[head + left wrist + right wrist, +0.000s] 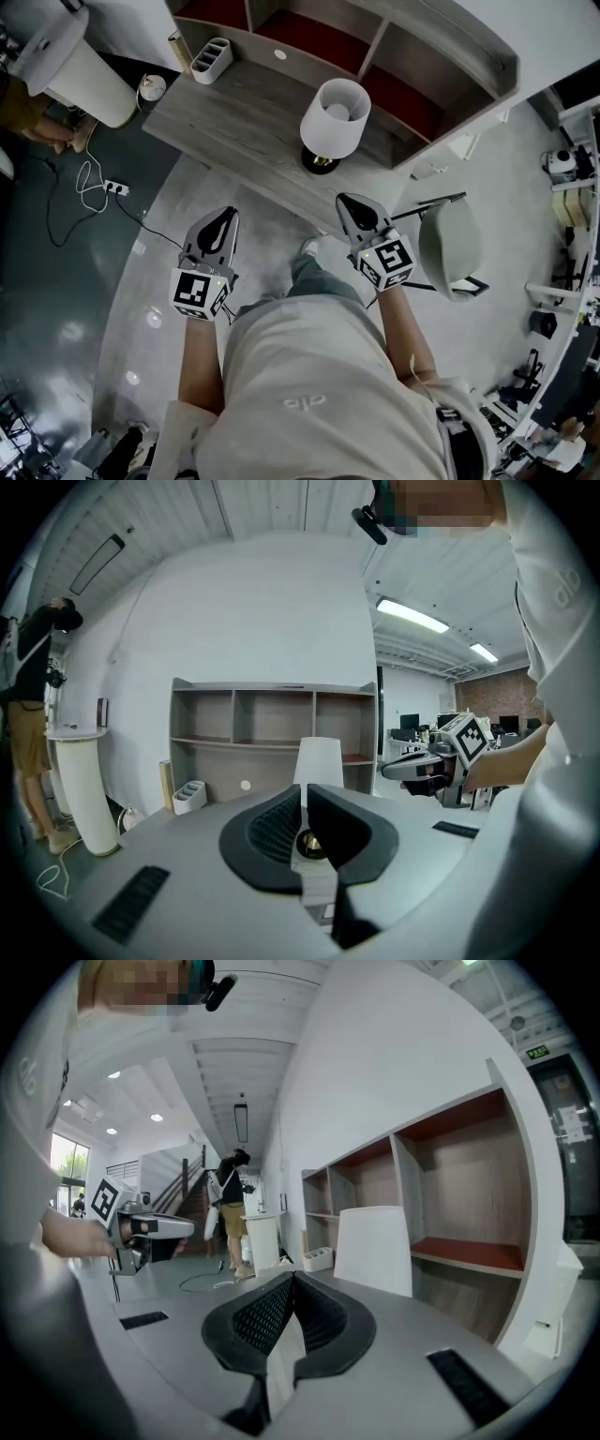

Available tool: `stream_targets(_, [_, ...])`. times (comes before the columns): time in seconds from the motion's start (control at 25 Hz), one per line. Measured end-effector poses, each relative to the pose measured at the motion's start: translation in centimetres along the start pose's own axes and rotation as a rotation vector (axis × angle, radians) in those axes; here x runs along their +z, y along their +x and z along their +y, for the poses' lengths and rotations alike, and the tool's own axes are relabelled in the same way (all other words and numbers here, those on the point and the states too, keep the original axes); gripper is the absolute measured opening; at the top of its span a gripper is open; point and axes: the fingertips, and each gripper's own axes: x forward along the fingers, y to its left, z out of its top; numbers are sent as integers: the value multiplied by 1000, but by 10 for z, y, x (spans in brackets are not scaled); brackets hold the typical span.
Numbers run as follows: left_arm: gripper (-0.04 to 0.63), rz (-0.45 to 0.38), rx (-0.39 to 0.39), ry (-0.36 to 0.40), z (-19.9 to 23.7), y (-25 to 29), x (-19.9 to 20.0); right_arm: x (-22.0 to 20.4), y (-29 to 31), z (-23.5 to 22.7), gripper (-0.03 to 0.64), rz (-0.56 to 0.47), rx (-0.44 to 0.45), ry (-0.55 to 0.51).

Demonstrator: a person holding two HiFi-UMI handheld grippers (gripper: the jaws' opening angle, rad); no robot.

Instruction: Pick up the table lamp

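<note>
Holds left gripper (225, 216) and right gripper (350, 200) side by side facing the table (234, 127), jaws of each pressed together with nothing between. Finds the table lamp (334, 124) upright on that table near its front edge, white shade over dark base, before the shelf unit (314, 42), apart from both grippers.

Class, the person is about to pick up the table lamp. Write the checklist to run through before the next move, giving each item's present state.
1. Table lamp upright on the desk: ok.
2. Left gripper jaws apart for a grasp: not ok, shut and empty.
3. Right gripper jaws apart for a grasp: not ok, shut and empty.
4. Grippers at the lamp: not ok, both are short of it.
5. Way across the desk to the lamp: ok, nothing stands between.
</note>
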Motion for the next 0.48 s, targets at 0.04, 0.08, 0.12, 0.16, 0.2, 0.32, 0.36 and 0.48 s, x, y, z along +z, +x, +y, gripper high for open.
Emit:
stream_targets(0.04, [20, 2, 1, 3, -2, 12, 4, 1, 2, -11, 29, -4, 4, 3])
stream_targets(0.08, [20, 3, 3, 7, -5, 23, 7, 2, 3, -22, 29, -10, 8, 6])
stream_targets(0.12, [20, 5, 4, 10, -8, 34, 10, 3, 4, -32, 29, -15, 13, 9])
stream_targets(0.16, [20, 7, 5, 14, -10, 44, 13, 4, 5, -42, 29, -20, 16, 10])
stream_targets(0.2, [20, 10, 6, 15, -13, 54, 16, 4, 6, -52, 29, -23, 19, 11])
stream_targets(0.32, [20, 15, 3, 14, -21, 78, 25, 3, 6, -77, 29, -32, 21, 24])
stream_targets(0.36, [20, 16, 1, 12, -22, 84, 27, 2, 5, -84, 29, -35, 20, 29])
stream_targets(0.48, [20, 15, 1, 4, -24, 103, 35, 0, 3, -99, 29, -45, 15, 42])
